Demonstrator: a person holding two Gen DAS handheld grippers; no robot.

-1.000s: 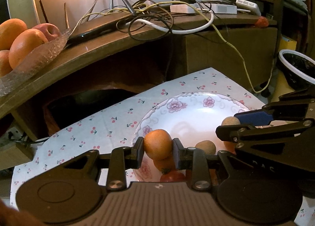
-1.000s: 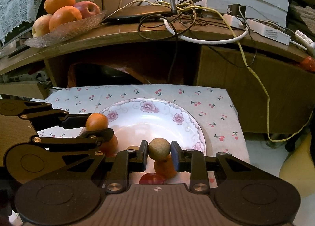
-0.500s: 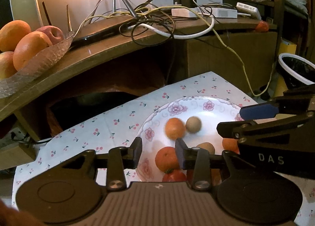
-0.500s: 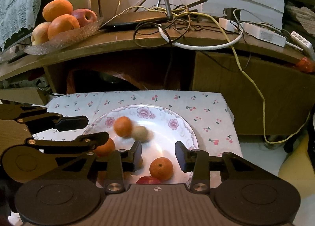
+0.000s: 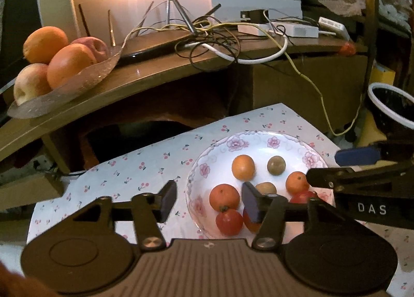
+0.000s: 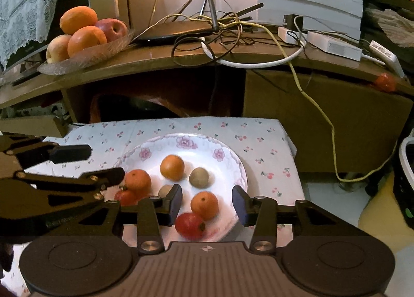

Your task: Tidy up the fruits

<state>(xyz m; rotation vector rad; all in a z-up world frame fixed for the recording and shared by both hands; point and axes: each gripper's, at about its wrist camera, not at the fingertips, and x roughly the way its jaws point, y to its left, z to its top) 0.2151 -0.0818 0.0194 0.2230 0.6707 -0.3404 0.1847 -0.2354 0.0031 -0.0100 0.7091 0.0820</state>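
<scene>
A white flowered plate sits on a cherry-print cloth and holds several small fruits: an orange, a brown round fruit, tangerines, red tomatoes and a second brown fruit. My left gripper is open and empty above the plate's near left edge. My right gripper is open and empty above the plate's near side. Each gripper shows at the other view's side.
A wooden shelf behind the cloth carries a glass dish of large oranges and apples, a router, tangled cables and white adapters. A small red fruit lies at the shelf's right end. A dark white-rimmed bin stands at right.
Both grippers opened and let go: the orange from my left gripper and the brown fruit from my right gripper dropped onto the plate. Both grippers then pulled back and up.
</scene>
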